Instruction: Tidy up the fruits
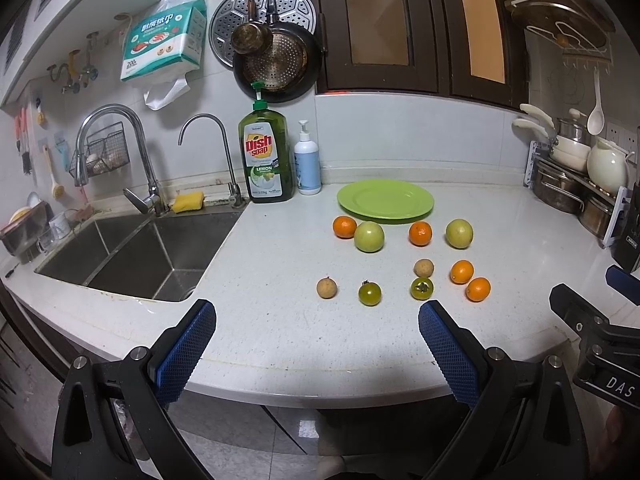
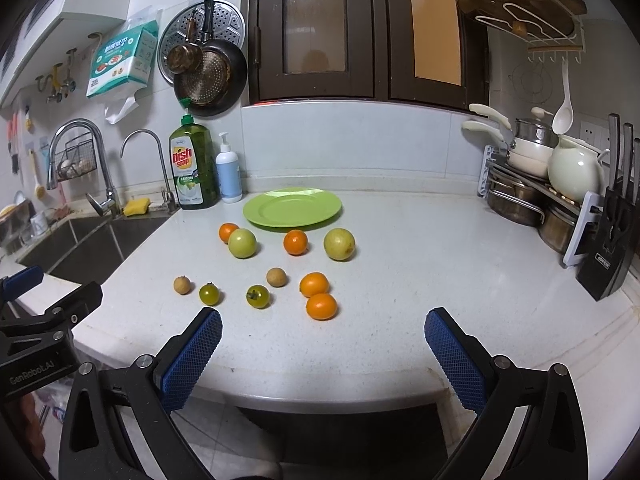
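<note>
The white speckled desk (image 1: 280, 320) takes up most of both views, with a steel sink (image 1: 132, 256) sunk into its left end. Both claws hang over the near edge: the left claw (image 1: 316, 344) has its blue pads spread wide apart with nothing between them, and the right claw (image 2: 322, 350) is spread wide and holding nothing too. Toward the back sits a lime green plate (image 2: 292, 207), bare, with a big dish soap bottle (image 2: 193, 168) and a smaller white pump bottle (image 2: 229, 172) standing to its left by the wall. All the fruit is loose on the desk in front of the plate. The back row has two pale green round fruits (image 2: 242, 243) (image 2: 339, 244), each with a tangerine (image 2: 228, 231) (image 2: 295, 242) on its left; the left tangerine touches its green neighbour. Closer in, two orange kumquats (image 2: 314, 284) (image 2: 321, 306) sit right against each other on the right. Two green cherry tomatoes (image 2: 209, 294) (image 2: 258, 296) are in the nearest row, well apart, and the two little tan longans (image 2: 182, 285) (image 2: 276, 277) are the smallest bits, one at far left, one just behind the right tomato.
</note>
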Tool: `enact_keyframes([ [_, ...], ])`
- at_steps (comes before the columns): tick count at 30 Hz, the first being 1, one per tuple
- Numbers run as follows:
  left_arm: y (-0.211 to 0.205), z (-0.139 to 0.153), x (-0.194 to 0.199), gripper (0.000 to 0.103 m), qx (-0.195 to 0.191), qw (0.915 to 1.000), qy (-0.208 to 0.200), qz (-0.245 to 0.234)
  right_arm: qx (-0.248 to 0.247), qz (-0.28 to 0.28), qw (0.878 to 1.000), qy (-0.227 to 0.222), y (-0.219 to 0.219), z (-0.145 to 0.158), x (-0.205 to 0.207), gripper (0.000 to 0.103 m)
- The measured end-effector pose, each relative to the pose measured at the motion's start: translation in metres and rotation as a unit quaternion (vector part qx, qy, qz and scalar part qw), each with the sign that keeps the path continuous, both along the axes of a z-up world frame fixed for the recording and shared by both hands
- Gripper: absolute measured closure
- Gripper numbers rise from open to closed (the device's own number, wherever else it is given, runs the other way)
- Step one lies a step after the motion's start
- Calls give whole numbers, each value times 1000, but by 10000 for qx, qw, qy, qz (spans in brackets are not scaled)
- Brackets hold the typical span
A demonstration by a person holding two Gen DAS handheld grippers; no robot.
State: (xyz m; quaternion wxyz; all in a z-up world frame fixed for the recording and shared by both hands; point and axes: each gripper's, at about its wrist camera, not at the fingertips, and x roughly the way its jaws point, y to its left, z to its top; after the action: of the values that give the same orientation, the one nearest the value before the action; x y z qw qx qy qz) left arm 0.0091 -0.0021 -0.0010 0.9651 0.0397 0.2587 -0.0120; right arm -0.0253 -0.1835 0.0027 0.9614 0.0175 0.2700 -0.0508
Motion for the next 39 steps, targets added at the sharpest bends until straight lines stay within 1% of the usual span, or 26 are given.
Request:
enact_keyframes([
  [4,0,-3,5,0,-23,10000,81,-34,12,-9,10000,56,1,-1,5,1],
  [8,-3,-7,12,0,79,9999,109,-66,25,-9,9999,128,1,-3,10,1],
  [12,-5,-12,21,0,52,9998,145,-138,64,-16,9996,265,1,-8,20,1],
  [15,-10,-19,32,0,209,9991,290,-219,97,-12,9991,419,-1,-14,30,1],
  [16,-11,-20,35,0,230,9990,283,-249,118,-18,9988,477,-2,-16,33,1],
  [18,-14,-26,43,4,307,9981,419,-327,163,-30,9981,594,-4,-21,40,1],
  [21,-21,-35,58,10,362,9970,496,-465,195,-45,9966,798,-6,-32,51,1],
  [25,-28,-46,80,18,296,9948,651,-721,230,-141,9945,1014,-10,-43,68,2],
  [27,-31,-50,88,23,281,9936,721,-828,257,-189,9935,1093,-13,-47,77,5],
  [30,-36,-57,103,29,354,9910,826,-990,324,-228,9915,1241,-15,-54,90,9],
  [36,-45,-72,128,42,501,9840,1132,-1279,525,-221,9862,1554,-17,-72,114,22],
  [37,-46,-74,132,43,512,9831,1175,-1303,540,-224,9856,1585,-17,-73,117,24],
  [39,-47,-79,137,47,468,9815,1261,-1359,579,-216,9844,1647,-16,-78,124,29],
])
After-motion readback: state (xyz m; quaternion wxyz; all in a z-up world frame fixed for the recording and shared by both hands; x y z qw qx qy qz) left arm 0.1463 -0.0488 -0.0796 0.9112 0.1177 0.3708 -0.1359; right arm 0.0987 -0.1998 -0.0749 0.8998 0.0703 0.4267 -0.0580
